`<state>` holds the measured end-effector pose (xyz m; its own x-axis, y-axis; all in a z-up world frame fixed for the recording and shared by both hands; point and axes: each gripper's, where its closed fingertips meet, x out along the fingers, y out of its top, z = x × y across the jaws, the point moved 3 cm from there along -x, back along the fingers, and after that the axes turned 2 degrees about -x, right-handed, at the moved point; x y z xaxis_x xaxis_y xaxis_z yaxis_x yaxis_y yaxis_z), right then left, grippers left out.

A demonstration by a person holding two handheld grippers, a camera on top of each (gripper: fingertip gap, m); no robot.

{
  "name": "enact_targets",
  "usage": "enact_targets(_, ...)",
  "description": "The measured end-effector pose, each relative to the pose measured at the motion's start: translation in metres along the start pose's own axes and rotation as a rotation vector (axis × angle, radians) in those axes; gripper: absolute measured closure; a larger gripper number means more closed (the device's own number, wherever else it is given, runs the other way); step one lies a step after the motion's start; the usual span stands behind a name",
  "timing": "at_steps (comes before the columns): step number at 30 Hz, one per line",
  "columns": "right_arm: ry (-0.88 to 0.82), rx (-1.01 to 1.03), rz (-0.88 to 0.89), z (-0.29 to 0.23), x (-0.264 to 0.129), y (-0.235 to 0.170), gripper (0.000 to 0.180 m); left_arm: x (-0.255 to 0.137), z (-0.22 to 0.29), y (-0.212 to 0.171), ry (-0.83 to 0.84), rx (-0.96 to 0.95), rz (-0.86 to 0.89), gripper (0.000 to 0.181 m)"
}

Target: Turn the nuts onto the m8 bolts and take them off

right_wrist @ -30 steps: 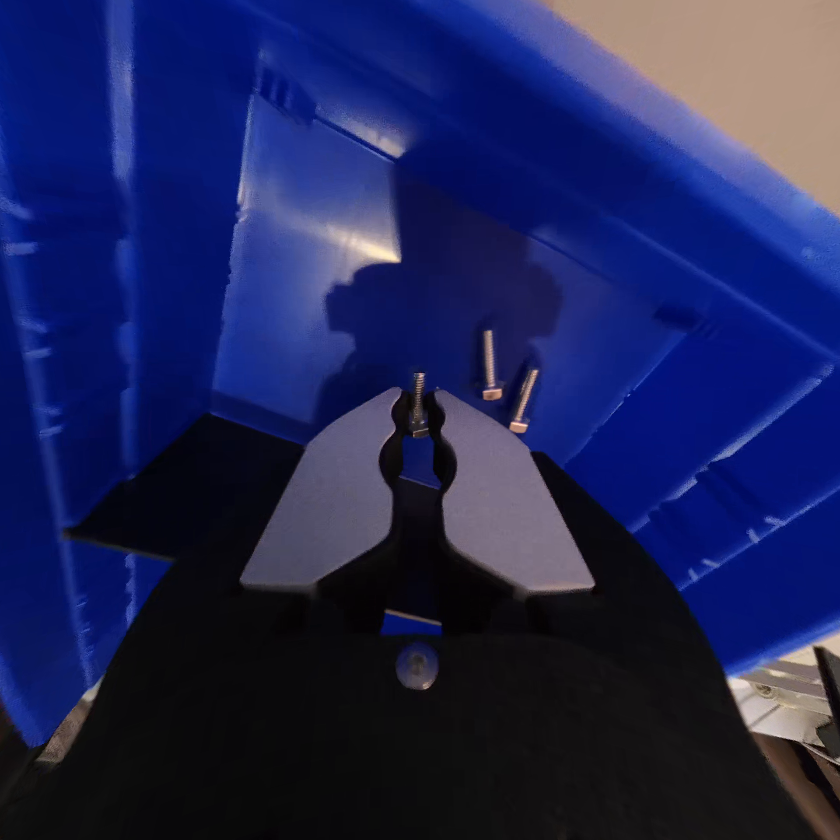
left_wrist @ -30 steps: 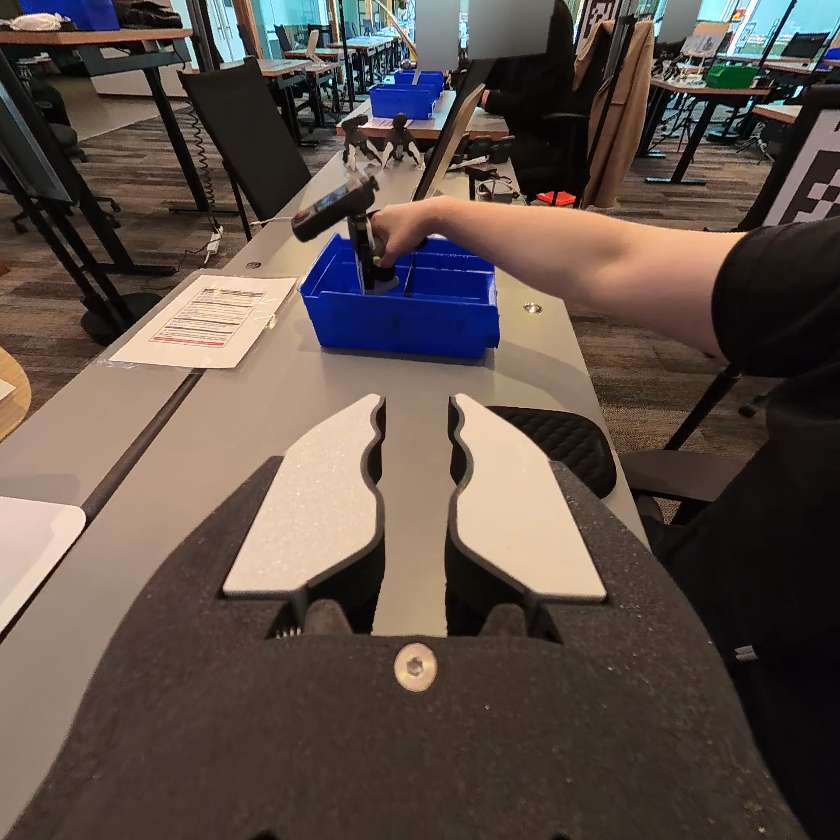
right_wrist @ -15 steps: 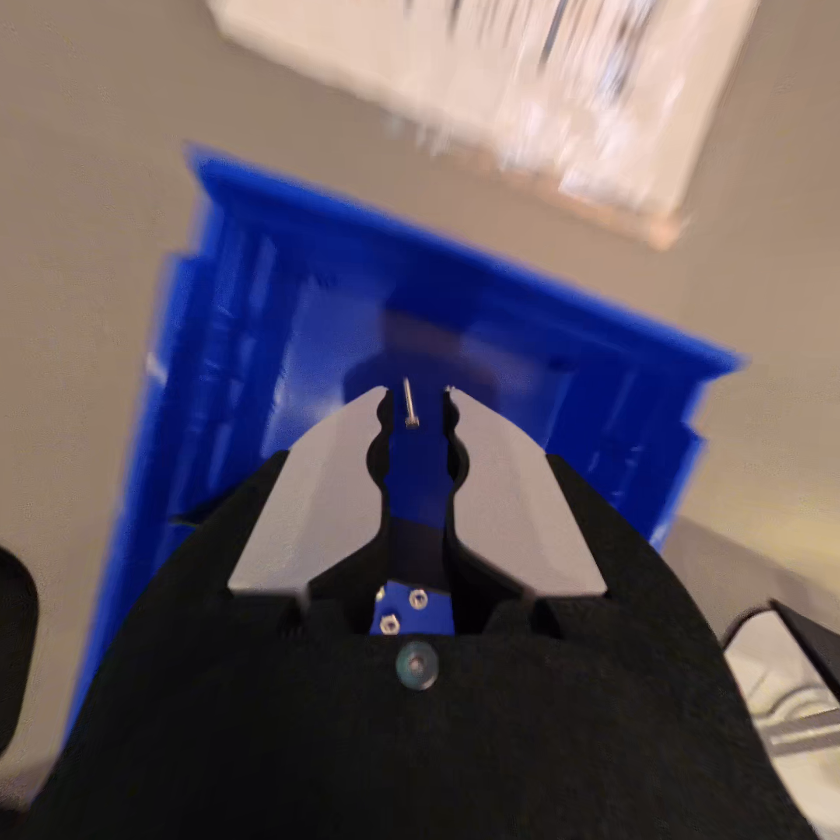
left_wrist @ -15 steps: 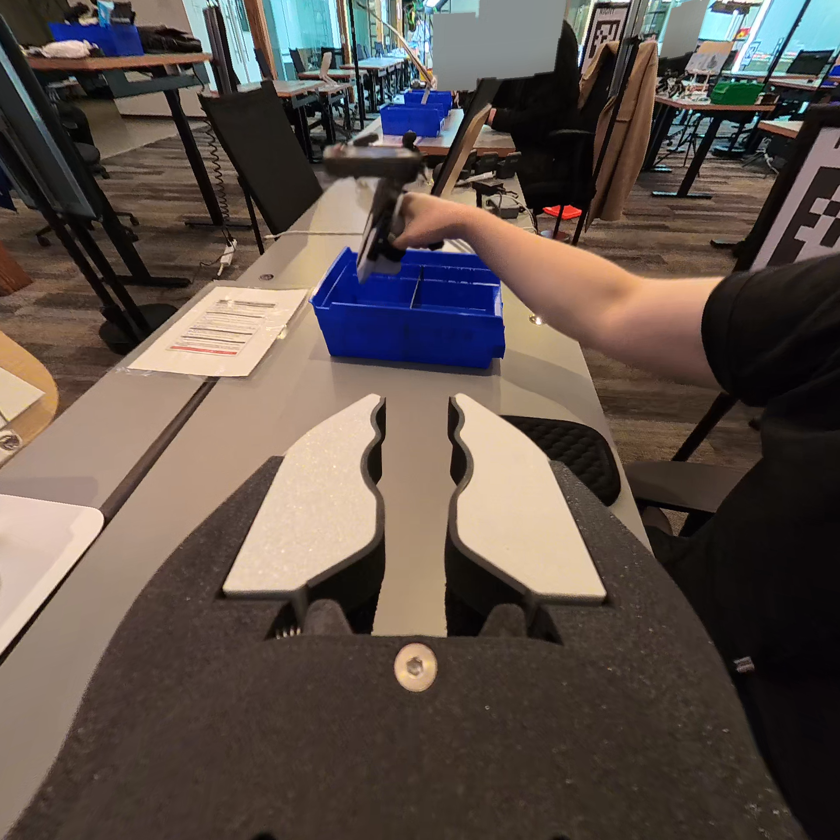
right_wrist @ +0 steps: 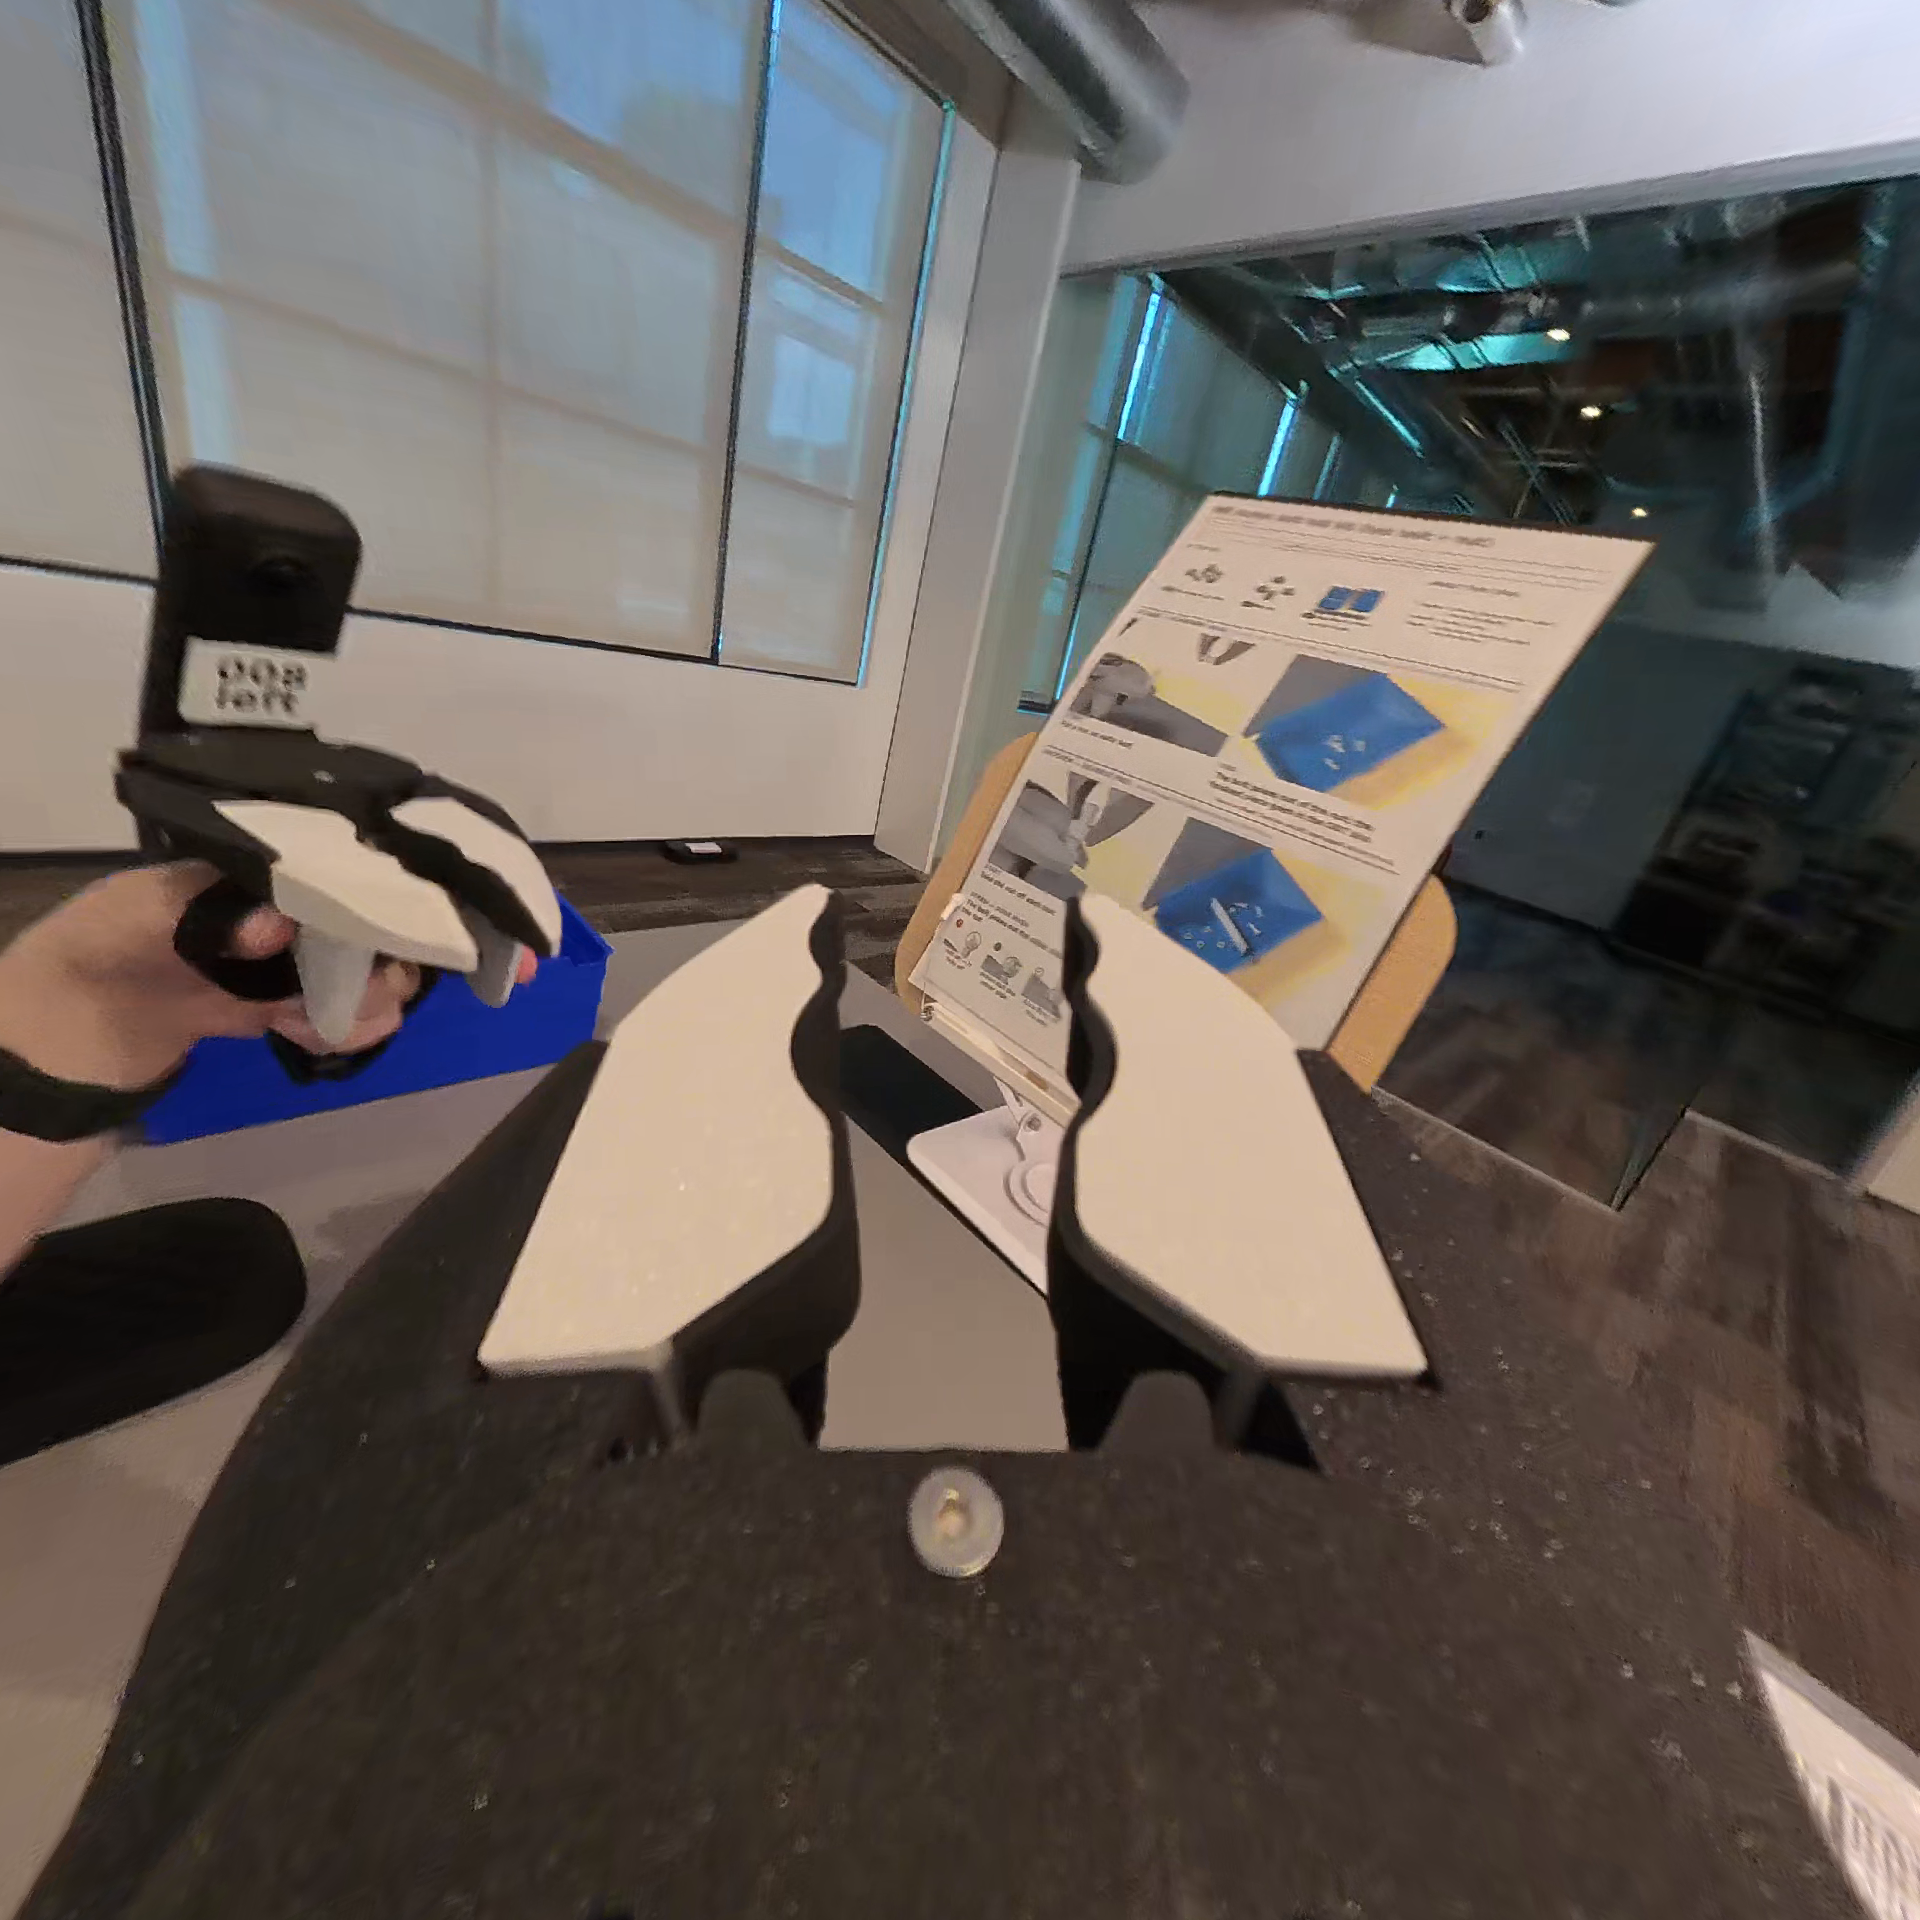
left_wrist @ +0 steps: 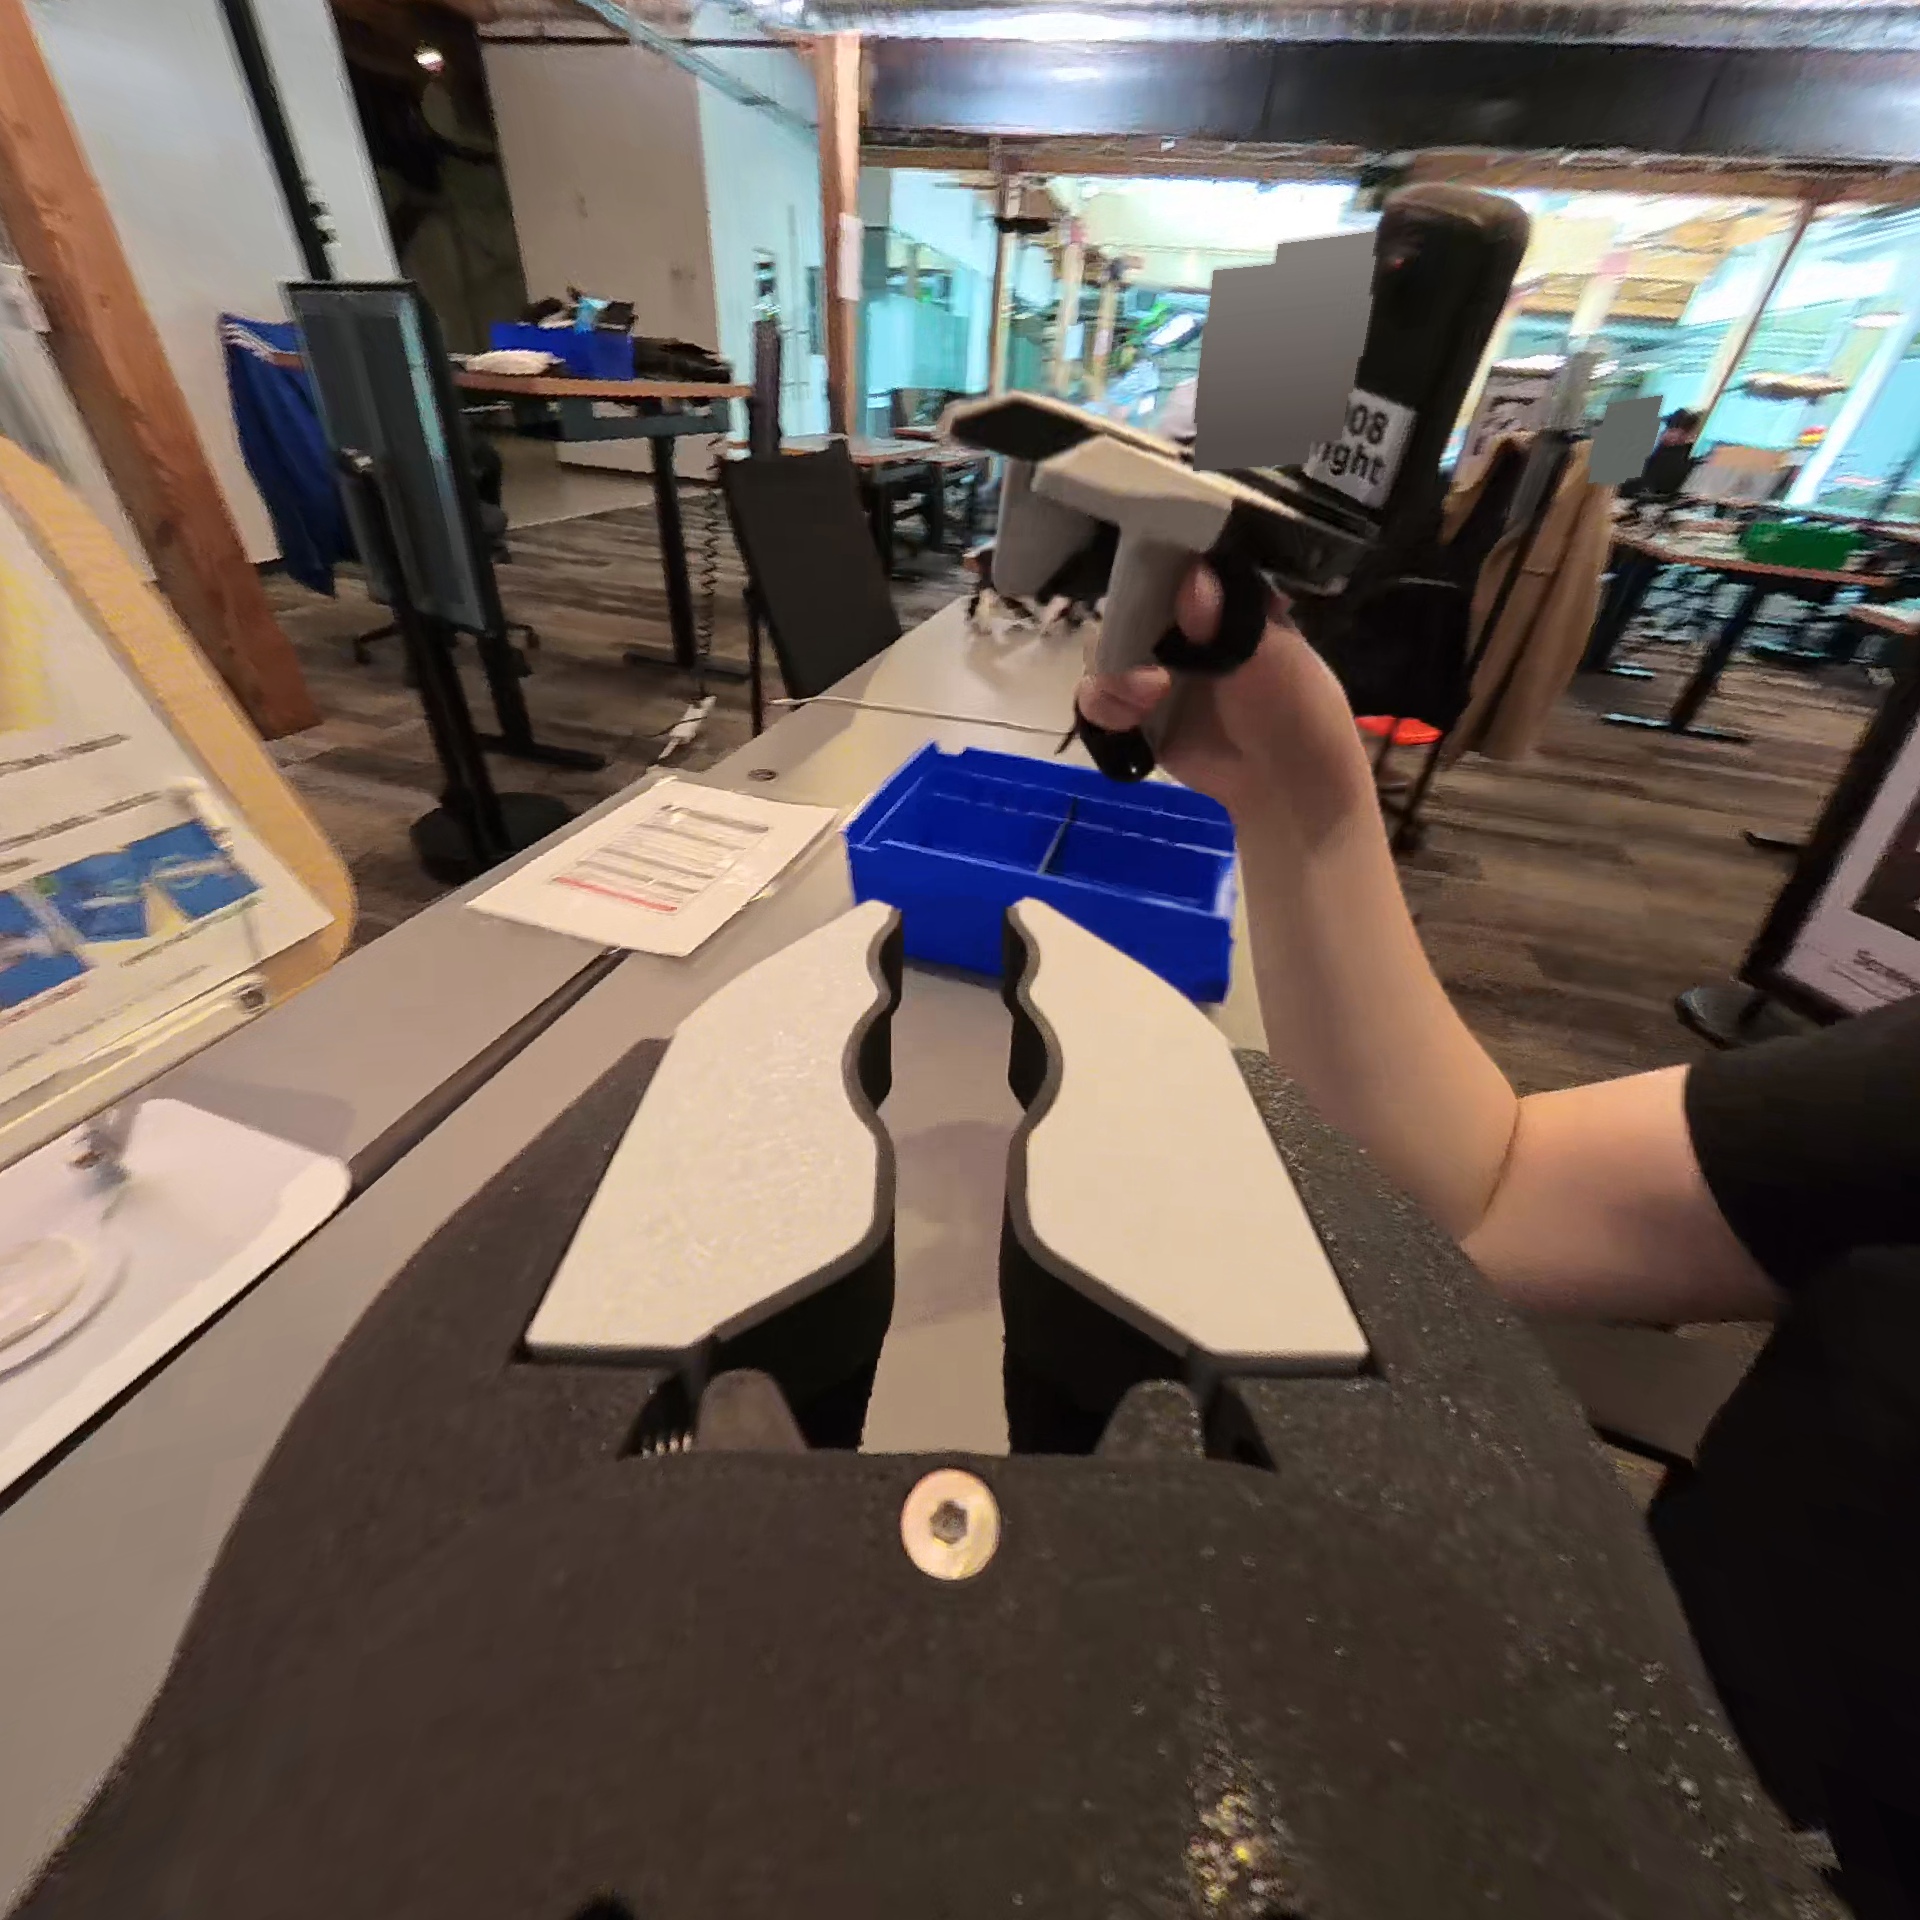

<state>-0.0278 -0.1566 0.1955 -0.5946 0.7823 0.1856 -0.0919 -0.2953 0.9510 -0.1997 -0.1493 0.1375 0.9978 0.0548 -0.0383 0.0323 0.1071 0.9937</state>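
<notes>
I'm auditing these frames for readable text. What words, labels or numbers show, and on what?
I won't copy wording; these things bear it:
White sticker, right gripper camera post: legible.
White label, left gripper camera post: legible.
Laminated white sheet on grey table: too small.
Illustrated instruction board: blurred.

The room is bright and evenly lit, with daylight pouring through the big window [right_wrist: 468,312] and glass walls at the back. Shadows on the grey table [left_wrist: 416,1039] are soft and faint. Wide-angle bending curves the edges of both views. Motion blur smears the instruction board [right_wrist: 1278,769] and farther surroundings.
</notes>
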Motion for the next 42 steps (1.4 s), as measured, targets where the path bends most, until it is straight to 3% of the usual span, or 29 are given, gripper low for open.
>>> enact_targets(5, 0.084, 0.042, -0.020, -0.005, 0.031, -0.025, 0.147, -0.065, -0.003, -0.003, 0.200, 0.026, -0.073, 0.161)
enact_targets(11, 0.081, 0.093, -0.100, 0.002, 0.039, -0.051, 0.148, -0.238, -0.041, -0.030, 0.666, -0.014, -0.251, 0.160)
enact_targets(15, 0.117, 0.113, -0.094, -0.009, 0.041, -0.050, 0.150, -0.327, -0.058, -0.062, 0.749, -0.226, -0.300, 0.160)
enact_targets(19, 0.172, 0.133, -0.095, -0.032, 0.047, -0.040, 0.152, -0.374, -0.078, -0.111, 0.812, -0.298, -0.374, 0.163)
enact_targets(22, 0.171, 0.115, -0.129, -0.050, 0.054, -0.034, 0.152, -0.385, -0.109, -0.149, 0.871, -0.390, -0.471, 0.162)
enact_targets(26, 0.136, 0.064, -0.149, -0.069, 0.065, -0.031, 0.152, -0.374, -0.157, -0.184, 0.924, -0.546, -0.544, 0.163)
enact_targets(30, 0.164, 0.044, -0.223, -0.085, 0.071, -0.041, 0.152, -0.367, -0.191, -0.209, 0.976, -0.586, -0.627, 0.161)
enact_targets(42, 0.214, 0.106, -0.276, -0.087, 0.076, -0.056, 0.153, -0.354, -0.221, -0.250, 0.938, -0.756, -0.856, 0.154)
